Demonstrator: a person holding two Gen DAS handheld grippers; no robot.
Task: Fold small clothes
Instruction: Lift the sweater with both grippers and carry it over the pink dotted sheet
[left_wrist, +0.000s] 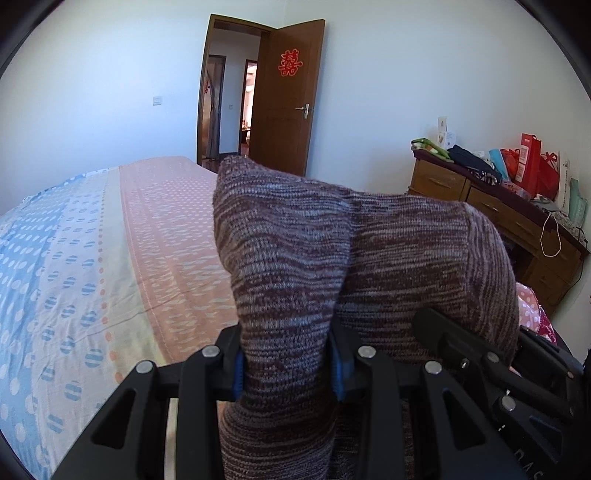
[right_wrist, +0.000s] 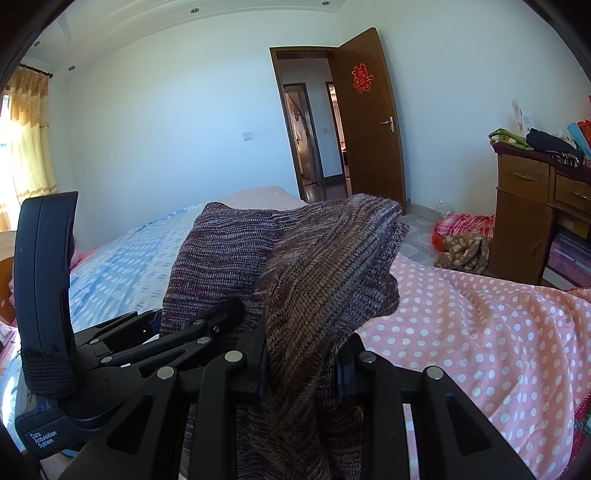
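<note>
A small brown-and-grey marled knit garment (left_wrist: 295, 266) is held up above the bed (left_wrist: 110, 258). My left gripper (left_wrist: 286, 369) is shut on one edge of it; the cloth rises between the blue pads and drapes over the jaws. My right gripper (right_wrist: 301, 369) is shut on the other edge of the same knit garment (right_wrist: 317, 280), which bunches over its fingers. The left gripper (right_wrist: 199, 328) also shows in the right wrist view, close beside the right one. The right gripper (left_wrist: 480, 354) shows at the lower right of the left wrist view.
The bed has a blue and pink dotted sheet and a pink polka-dot quilt (right_wrist: 480, 325) on the right. A wooden dresser (left_wrist: 517, 221) piled with bags stands by the right wall. A brown door (left_wrist: 284, 99) is open ahead. Clothes lie on the floor (right_wrist: 461, 240).
</note>
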